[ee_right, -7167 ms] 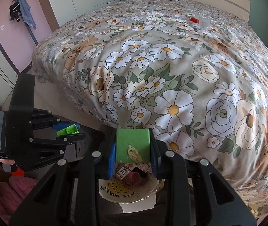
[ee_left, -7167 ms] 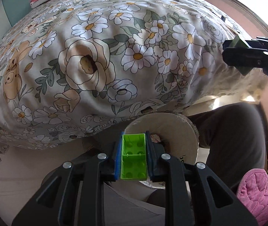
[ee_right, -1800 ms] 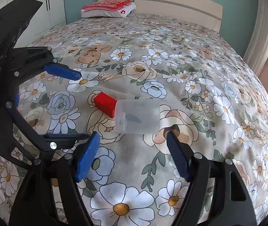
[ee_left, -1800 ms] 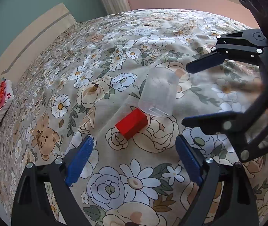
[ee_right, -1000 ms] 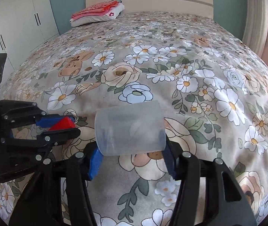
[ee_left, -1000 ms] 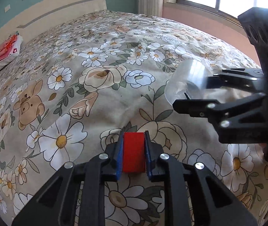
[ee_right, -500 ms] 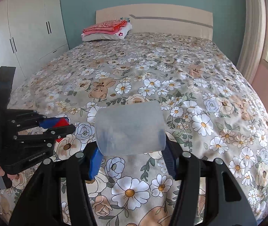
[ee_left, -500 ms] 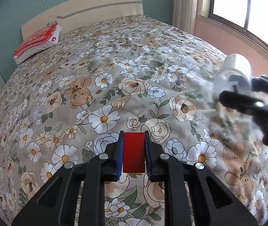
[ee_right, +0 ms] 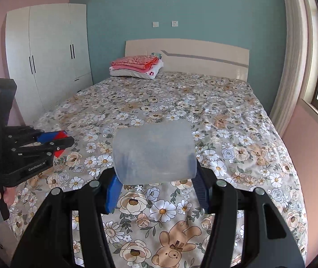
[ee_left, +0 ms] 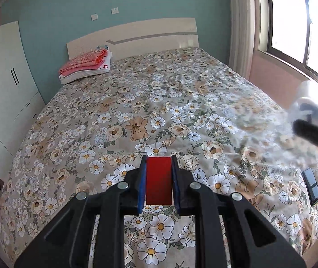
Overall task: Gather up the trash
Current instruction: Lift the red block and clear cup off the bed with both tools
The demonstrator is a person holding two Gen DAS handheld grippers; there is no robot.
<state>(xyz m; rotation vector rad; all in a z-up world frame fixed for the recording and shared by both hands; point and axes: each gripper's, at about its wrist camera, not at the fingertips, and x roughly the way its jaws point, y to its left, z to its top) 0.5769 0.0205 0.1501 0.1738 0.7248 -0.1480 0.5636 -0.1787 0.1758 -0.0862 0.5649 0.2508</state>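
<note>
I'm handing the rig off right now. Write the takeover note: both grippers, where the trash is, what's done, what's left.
Left gripper: shut on the red block, held above the bed.
Right gripper: shut on the clear plastic cup, lying sideways between the fingers, also held above the bed.
Done: both pieces are picked up off the bedspread.
Left: carry both to the trash container, which is not in view now, and drop them in.
Note: a dark phone-like item lies near the bed's right edge; probably not trash.

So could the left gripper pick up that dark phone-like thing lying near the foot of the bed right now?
Probably not as things stand. The left gripper is shut on the red block, so nothing else fits between its jaws. The dark flat object lies uncovered on the bedspread; the path itself looks free.
</note>
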